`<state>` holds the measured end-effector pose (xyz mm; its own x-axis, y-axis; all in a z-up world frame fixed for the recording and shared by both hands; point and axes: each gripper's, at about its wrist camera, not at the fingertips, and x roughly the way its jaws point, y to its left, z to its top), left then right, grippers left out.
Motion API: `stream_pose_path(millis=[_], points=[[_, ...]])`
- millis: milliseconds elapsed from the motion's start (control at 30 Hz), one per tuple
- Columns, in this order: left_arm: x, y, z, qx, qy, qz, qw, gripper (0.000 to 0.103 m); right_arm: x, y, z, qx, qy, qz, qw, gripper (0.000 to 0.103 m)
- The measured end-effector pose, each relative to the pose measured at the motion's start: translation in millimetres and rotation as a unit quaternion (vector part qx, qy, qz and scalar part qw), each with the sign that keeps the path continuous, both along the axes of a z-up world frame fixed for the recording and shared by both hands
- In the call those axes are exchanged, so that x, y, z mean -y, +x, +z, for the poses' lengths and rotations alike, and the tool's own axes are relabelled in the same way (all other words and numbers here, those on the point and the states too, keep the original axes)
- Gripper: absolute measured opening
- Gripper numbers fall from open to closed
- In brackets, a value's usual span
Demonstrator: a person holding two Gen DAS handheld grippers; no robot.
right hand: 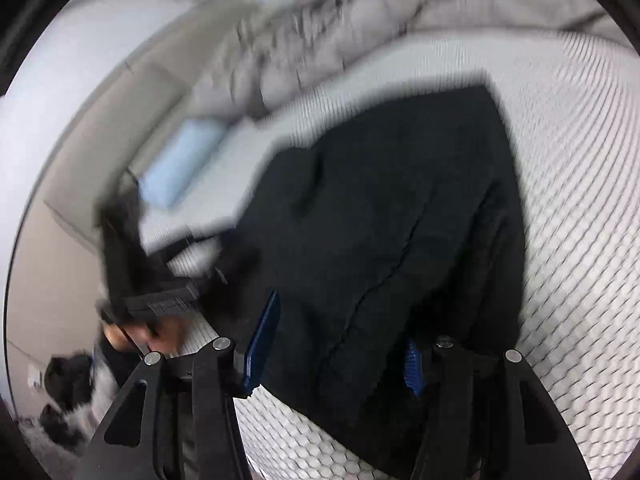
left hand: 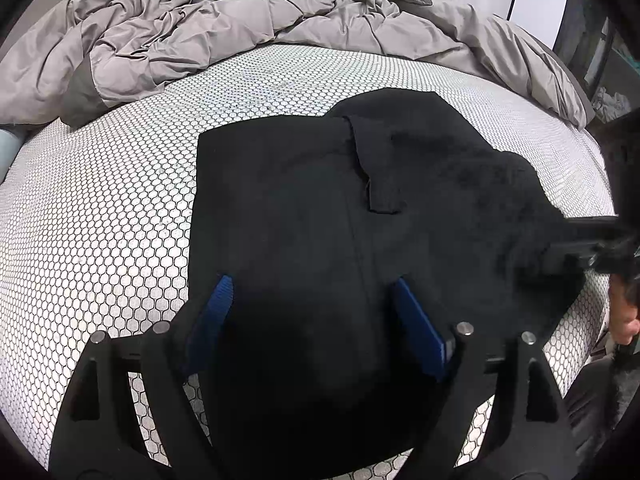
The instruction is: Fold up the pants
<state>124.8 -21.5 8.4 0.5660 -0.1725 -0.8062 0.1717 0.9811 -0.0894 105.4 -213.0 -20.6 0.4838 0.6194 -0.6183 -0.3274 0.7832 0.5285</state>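
Blue pads of the left gripper [left hand: 310, 312] stand wide apart right over the near edge of the pants [left hand: 344, 208], jaws open, nothing pinched; cloth lies under and between them but the pads don't look to be pressing it. Those black pants sit in a folded heap on the bed [left hand: 100, 220], on the bare honeycomb-patterned mattress, with one narrow flap turned back across the middle of the pile. Beyond the pants, the grey duvet [left hand: 208, 32] is shoved up in a rumpled ridge, presumably pushed off to leave a flat place for folding.

Now the right gripper [right hand: 338, 346]: its view is smeared, so it's on the move. Its jaws stand about half apart over the pants' edge, dark cloth between them, and whether the pads actually grip I cannot tell. From the left view it comes in at the pants' right side, a hand [left hand: 622, 312] behind it.

My guess: the fold is well along, and both tools sit at the edges to square the stack.
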Motion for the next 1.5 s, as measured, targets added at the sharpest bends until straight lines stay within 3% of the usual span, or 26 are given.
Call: stream_pose_path(millis=[100, 133, 200, 300, 333, 433, 500, 567, 667, 700, 733, 833, 933, 1000, 1033, 1133, 1267, 1367, 1400, 1433, 1500], points=[[-2, -1, 0, 0.000, -0.002, -0.001, 1.0000, 0.082, 5, -8, 5, 0.017, 0.023, 0.014, 1.000, 0.054], [-2, -1, 0, 0.001, -0.002, -0.001, 1.0000, 0.082, 9, -12, 7, 0.023, 0.033, 0.015, 0.999, 0.044], [-2, -2, 1, 0.000, -0.002, 0.002, 1.0000, 0.082, 16, -18, 13, 0.052, 0.033, -0.008, 0.998, 0.006], [-6, -4, 7, -0.004, -0.020, 0.005, 0.9998, 0.082, 29, -29, 26, 0.071, 0.084, -0.018, 0.994, 0.005], [-8, -6, 10, -0.002, -0.033, 0.005, 0.9994, 0.082, 30, -32, 29, 0.071, 0.079, -0.017, 0.994, 0.005], [-14, -10, 15, 0.000, -0.051, -0.001, 0.9987, 0.082, 26, -33, 16, 0.029, 0.014, -0.017, 0.999, 0.005], [-14, -11, 12, -0.002, -0.038, -0.003, 0.9993, 0.082, 17, -30, -1, 0.001, -0.058, -0.010, 0.998, 0.006], [-13, -11, 9, -0.008, -0.022, 0.000, 0.9997, 0.082, 19, -34, 2, 0.019, -0.053, -0.004, 0.998, 0.007], [-11, -12, 10, -0.007, -0.021, 0.003, 0.9997, 0.082, 36, -42, 18, 0.060, -0.023, -0.035, 0.997, 0.031], [-10, -12, 11, -0.006, -0.023, 0.000, 0.9997, 0.082, 46, -39, 20, 0.063, -0.006, -0.063, 0.996, 0.051], [-7, -12, 11, -0.005, -0.022, -0.003, 0.9997, 0.082, 49, -33, 19, 0.058, 0.004, -0.080, 0.995, 0.058], [1, -12, 10, -0.007, -0.019, -0.009, 0.9998, 0.082, 62, -15, 6, 0.013, 0.038, -0.111, 0.993, 0.058], [6, -10, 9, -0.007, -0.013, -0.012, 0.9998, 0.082, 58, 0, -4, -0.008, 0.026, -0.116, 0.993, 0.058], [7, -10, 9, -0.007, -0.015, -0.011, 0.9998, 0.082, 53, 2, 3, 0.011, 0.018, -0.120, 0.993, 0.051], [6, -10, 9, -0.006, -0.017, -0.011, 0.9998, 0.082, 50, 1, 9, 0.023, 0.017, -0.113, 0.993, 0.038], [-1, -10, 11, -0.006, -0.021, -0.009, 0.9997, 0.082, 38, -13, 25, 0.065, 0.020, -0.078, 0.995, 0.038], [-15, -13, 10, -0.007, -0.021, 0.000, 0.9998, 0.082, 24, -9, 5, 0.015, -0.027, -0.053, 0.998, 0.038], [-27, -14, 10, -0.010, -0.027, 0.008, 0.9996, 0.082, 24, -14, 5, 0.029, -0.040, -0.049, 0.998, 0.036], [-30, -14, 10, -0.011, -0.033, 0.009, 0.9994, 0.082, 23, -17, 8, 0.038, -0.043, -0.048, 0.997, 0.021], [-33, -14, 11, -0.010, -0.034, 0.013, 0.9993, 0.082, 21, -23, 16, 0.061, -0.045, -0.046, 0.996, 0.013], [-37, -14, 14, -0.006, -0.031, 0.022, 0.9993, 0.082, 28, -36, 32, 0.099, -0.031, -0.042, 0.994, 0.012]])
